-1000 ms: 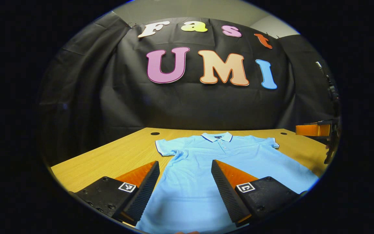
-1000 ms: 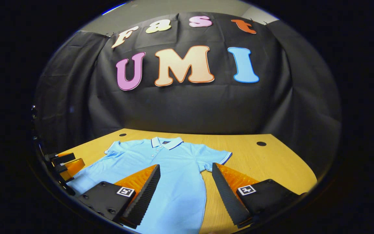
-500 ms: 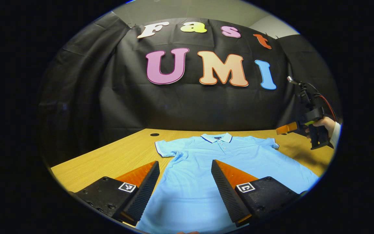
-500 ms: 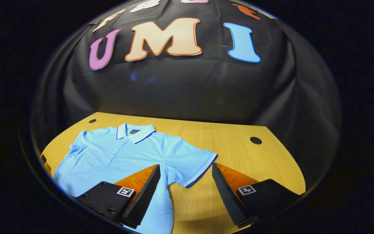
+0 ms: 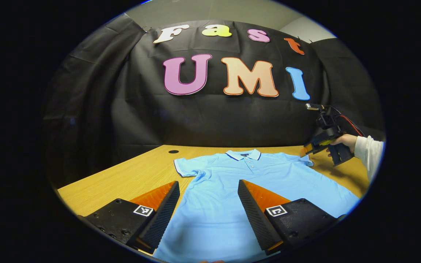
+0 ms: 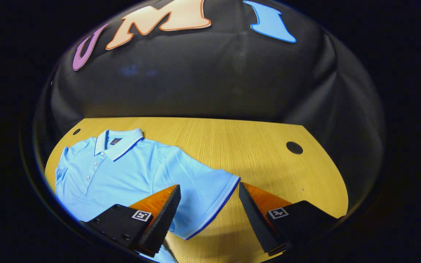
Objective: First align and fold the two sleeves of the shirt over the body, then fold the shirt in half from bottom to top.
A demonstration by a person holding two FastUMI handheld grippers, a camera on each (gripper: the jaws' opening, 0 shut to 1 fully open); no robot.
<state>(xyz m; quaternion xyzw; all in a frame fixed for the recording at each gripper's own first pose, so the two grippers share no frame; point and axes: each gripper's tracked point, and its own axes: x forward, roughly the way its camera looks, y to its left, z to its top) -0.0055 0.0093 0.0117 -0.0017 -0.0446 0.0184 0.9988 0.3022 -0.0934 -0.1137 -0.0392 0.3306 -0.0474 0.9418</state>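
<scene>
Shirt [image 5: 232, 190] hem runs off the bottom edge, part tucked behind the fingers [image 5: 163, 215]. Right gripper [image 5: 311, 149], far off: tips too small to read.

I see the shirt [image 5: 247, 182] lying flat on the tabletop [image 5: 122, 179], collar toward the booth wall, my left gripper [image 5: 208, 215] over its lower body and my right gripper [image 6: 208, 219] above its right sleeve [image 6: 210, 193].

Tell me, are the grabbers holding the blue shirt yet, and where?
Nothing is held. The right hand-held gripper is open around the sleeve cuff; the left hand-held gripper is open above the shirt.
</scene>
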